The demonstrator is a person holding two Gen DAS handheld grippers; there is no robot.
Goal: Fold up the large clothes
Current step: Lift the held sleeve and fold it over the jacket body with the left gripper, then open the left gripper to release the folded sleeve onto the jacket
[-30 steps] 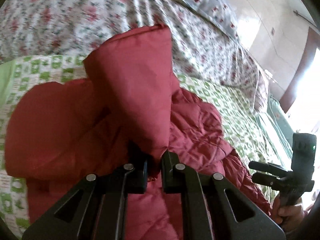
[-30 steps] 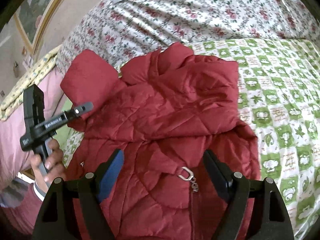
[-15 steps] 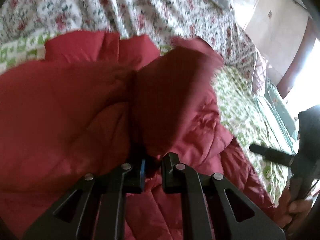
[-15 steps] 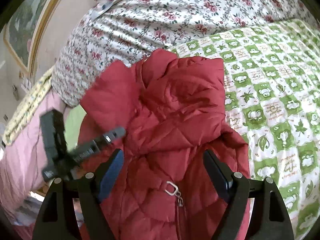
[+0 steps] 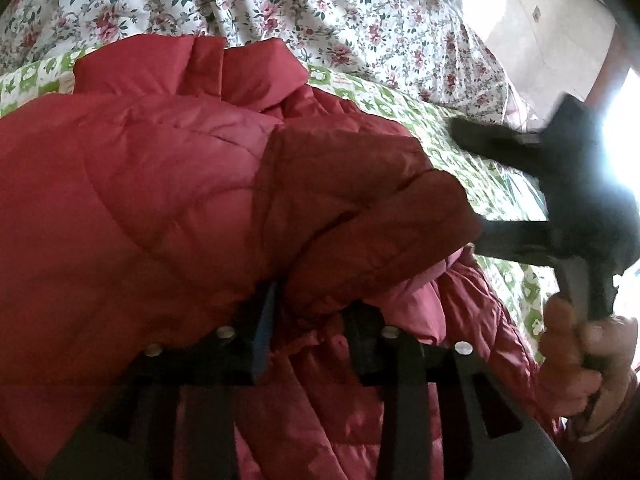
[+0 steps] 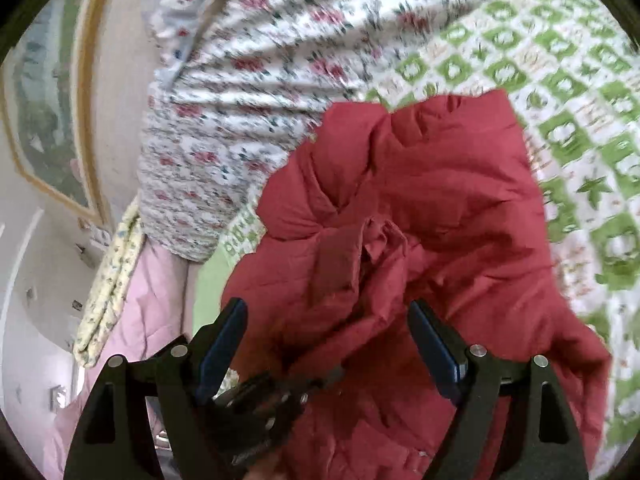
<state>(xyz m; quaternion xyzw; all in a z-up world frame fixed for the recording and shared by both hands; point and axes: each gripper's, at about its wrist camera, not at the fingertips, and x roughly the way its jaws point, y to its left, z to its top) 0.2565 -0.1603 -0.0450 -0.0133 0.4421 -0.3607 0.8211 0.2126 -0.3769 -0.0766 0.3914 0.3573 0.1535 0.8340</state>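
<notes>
Our left tool [image 5: 310,320] is opening off the sleeve [image 5: 360,208] on the jacket [image 6: 420,208]; our right tool [image 6: 328,344], wide, is closing on nothing; we should flatten the fold.

Left wrist view: looks along its fingers, pitched steeply down, very close over the red quilted jacket [image 5: 168,208], which fills most of the frame; faces the floral bedspread [image 5: 280,8] at the bed's far edge. Right wrist view: shallower pitch, slightly farther back, blurred, faces the bed's left edge and a framed picture [image 6: 44,120] on the wall. Both views share the jacket, the green checked sheet [image 6: 560,112] and the floral bedspread.
</notes>
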